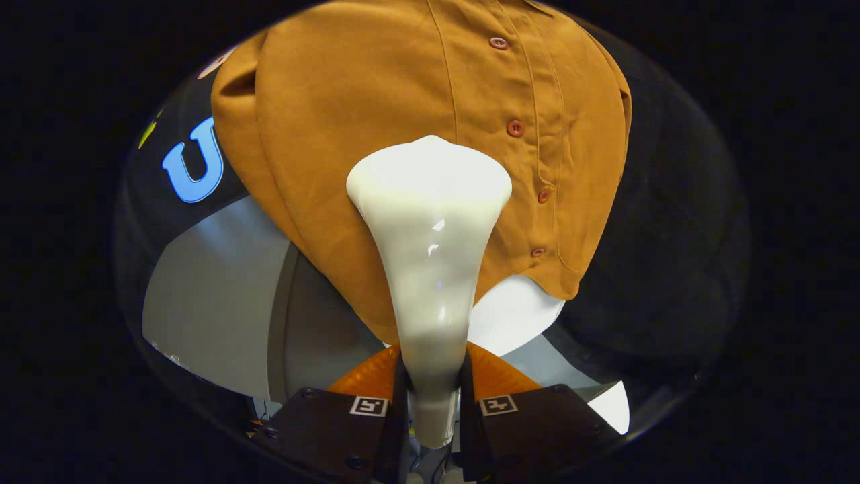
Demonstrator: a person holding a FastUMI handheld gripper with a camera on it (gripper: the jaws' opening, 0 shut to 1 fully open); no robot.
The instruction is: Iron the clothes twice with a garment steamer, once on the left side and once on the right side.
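A cream-white garment steamer (430, 269) rises from between my fingers, its handle clamped by both of them and its wide head flaring out ahead. My gripper (433, 396) is shut on that handle. Beyond it hangs a mustard-brown button-up shirt (349, 134). The steamer head rests against or just in front of the shirt's left panel, left of the button placket (531, 148). Whether the head touches the cloth I cannot tell. The shirt's hem hangs just above my fingers.
A white rounded form (514, 312) shows under the shirt's hem. To the left stands a grey panel (222, 302). Black cloth (665, 269) closes off the right side behind the shirt.
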